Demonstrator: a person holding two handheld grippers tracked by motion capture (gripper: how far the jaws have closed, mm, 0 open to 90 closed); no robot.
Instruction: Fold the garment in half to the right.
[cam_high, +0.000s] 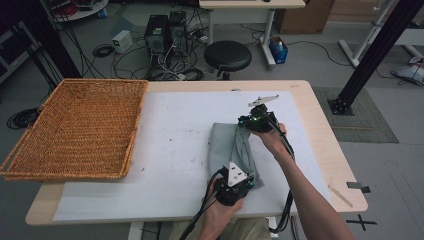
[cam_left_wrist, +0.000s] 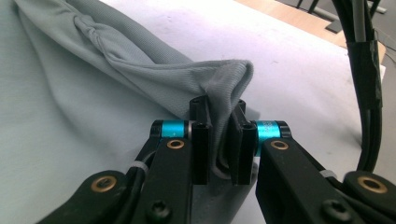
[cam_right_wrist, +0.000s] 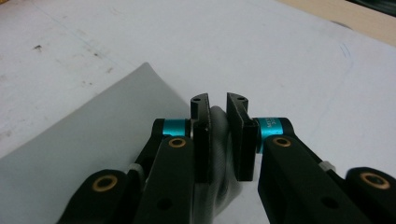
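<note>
In the high view the jaws of both grippers are hidden under their own bodies and grey plates, so the grip is readable only from the gripper views. The left gripper (cam_left_wrist: 218, 140) is clenched on a corner of the grey cloth (cam_left_wrist: 107, 74): the fabric is pinched between its two jaws and rises above them in a small peak. The lower part of the pinched fold is hidden behind the jaws. The right gripper (cam_right_wrist: 218, 140) is grasping a bunched fold of the same cloth (cam_right_wrist: 93, 140); the fold is dark and hard to make out between the jaws.

The grey cloth (cam_high: 235, 147) lies on the white sheet (cam_high: 175, 150) that covers the table (cam_high: 320, 135). It is folded into a long shape, and its long axis runs from the left gripper (cam_high: 234, 181) at the near end to the right gripper (cam_high: 256, 120) at the far end. Far to the left of both grippers a wicker basket (cam_high: 80, 130) rests on the table's left end and overhangs the edge there.
</note>
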